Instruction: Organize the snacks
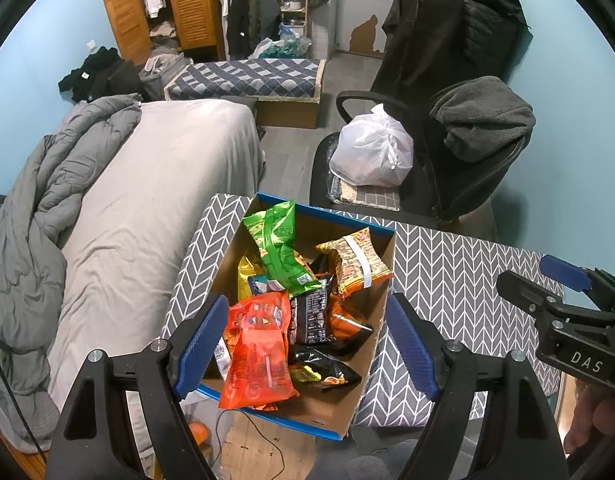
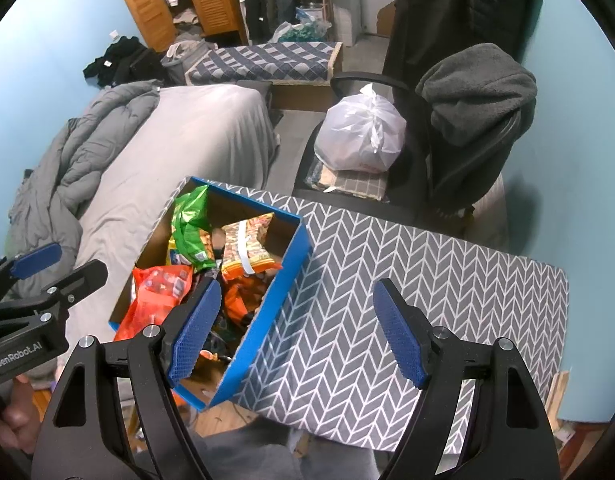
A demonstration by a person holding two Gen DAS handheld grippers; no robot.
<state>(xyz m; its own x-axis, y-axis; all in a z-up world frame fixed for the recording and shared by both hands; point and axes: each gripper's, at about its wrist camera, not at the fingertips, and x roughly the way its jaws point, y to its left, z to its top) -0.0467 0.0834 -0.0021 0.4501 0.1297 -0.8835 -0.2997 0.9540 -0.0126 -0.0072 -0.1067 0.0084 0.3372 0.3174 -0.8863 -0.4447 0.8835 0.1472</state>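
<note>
The left gripper (image 1: 307,344) hangs with its blue ribbed fingers (image 1: 201,346) spread wide and grasping nothing, tilted steeply down over the near end of the blue-rimmed cardboard box (image 1: 381,280). The right gripper (image 2: 295,332) is angled down likewise, its fingers (image 2: 399,338) released and empty; the left one overlaps the box's near corner, the right one is over bare cloth. Below them a bright orange snack bag (image 1: 257,354) lies lengthwise toward the near rim, while a green snack bag (image 1: 277,246) leans upright at the far end beside a yellow patterned packet (image 1: 355,260). The box sits on the left part of the bench (image 2: 427,280) draped in grey herringbone cloth, its long axis running away from the cameras.
</note>
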